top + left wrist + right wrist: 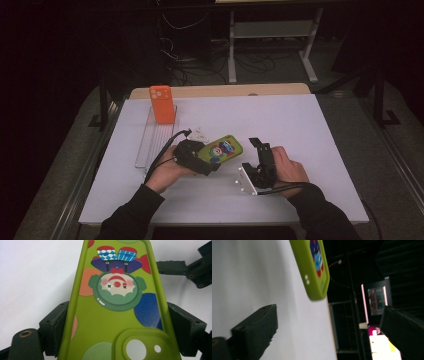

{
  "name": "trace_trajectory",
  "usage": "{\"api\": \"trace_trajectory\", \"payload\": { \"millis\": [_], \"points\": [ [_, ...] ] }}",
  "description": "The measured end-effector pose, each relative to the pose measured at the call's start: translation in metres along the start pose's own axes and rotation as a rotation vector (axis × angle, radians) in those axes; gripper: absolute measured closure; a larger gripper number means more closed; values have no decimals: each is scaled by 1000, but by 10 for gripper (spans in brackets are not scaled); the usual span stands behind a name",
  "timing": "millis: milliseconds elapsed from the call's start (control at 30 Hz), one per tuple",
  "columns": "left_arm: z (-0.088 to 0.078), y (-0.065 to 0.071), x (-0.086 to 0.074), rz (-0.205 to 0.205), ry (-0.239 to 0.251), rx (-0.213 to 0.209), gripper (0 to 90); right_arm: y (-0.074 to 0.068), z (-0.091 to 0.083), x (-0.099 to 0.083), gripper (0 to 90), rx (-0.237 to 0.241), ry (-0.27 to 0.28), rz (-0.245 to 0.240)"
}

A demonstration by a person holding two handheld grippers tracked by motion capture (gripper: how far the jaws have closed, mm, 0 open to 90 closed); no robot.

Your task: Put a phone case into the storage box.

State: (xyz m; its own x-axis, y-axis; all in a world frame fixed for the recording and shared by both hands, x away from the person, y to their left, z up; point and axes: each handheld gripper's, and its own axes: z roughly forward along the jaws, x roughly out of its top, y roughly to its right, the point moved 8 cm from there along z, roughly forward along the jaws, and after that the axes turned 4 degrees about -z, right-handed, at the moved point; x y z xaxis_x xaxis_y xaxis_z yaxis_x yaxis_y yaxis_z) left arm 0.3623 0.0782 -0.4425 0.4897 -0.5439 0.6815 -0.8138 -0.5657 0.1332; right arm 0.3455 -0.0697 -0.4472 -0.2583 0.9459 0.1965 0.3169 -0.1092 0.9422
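Green silicone phone case point(117, 312), cartoon print up, clamped across its sides by the left hand-held gripper point(196, 157) and held just over the white worktop point(300, 120), near the middle. Pick-up looks done. Right hand-held gripper point(260, 152) waits just beside the case's far end, jaws wide, nothing between them. Orange case point(162, 104) stands upright in the clear rack point(150, 140) at the left rear, well apart. Likely left to do: pass to the right, or carry it to a rack slot
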Motion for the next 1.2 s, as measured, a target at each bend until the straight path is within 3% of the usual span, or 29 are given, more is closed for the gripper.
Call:
{"api": "trace_trajectory", "payload": {
  "millis": [67, 100, 200, 367, 433, 567, 800, 867, 933, 1200],
  "points": [
    [0, 1, 0, 5, -5, -6, 152, 3, 1, 6, 40, -29, 29, -27],
    [-1, 0, -1, 30, -22, -5, 152, 2, 1, 8, 45, -32, 24, -31],
    [0, 3, 1, 19, -8, -6, 152, -3, 4, 13, 55, -19, 30, -38],
    [0, 4, 0, 26, -14, -14, 152, -4, 10, 23, 87, -50, 63, -87],
    [-1, 3, 0, 37, -20, -12, 152, -7, 12, 27, 115, -46, 67, -74],
    [-1, 3, 0, 38, -21, -15, 152, -9, 17, 33, 151, -71, 83, -105],
    [0, 3, -1, 40, -24, -17, 152, -14, 19, 38, 323, -57, 66, -137],
    [2, 5, 0, 18, -3, -17, 152, -15, 19, 37, 353, -56, 61, -142],
    [0, 4, -1, 50, -26, -15, 152, -16, 19, 37, 400, -55, 56, -152],
    [1, 4, -1, 43, -22, -19, 152, -17, 17, 40, 583, -93, 78, -173]
  ]
}}
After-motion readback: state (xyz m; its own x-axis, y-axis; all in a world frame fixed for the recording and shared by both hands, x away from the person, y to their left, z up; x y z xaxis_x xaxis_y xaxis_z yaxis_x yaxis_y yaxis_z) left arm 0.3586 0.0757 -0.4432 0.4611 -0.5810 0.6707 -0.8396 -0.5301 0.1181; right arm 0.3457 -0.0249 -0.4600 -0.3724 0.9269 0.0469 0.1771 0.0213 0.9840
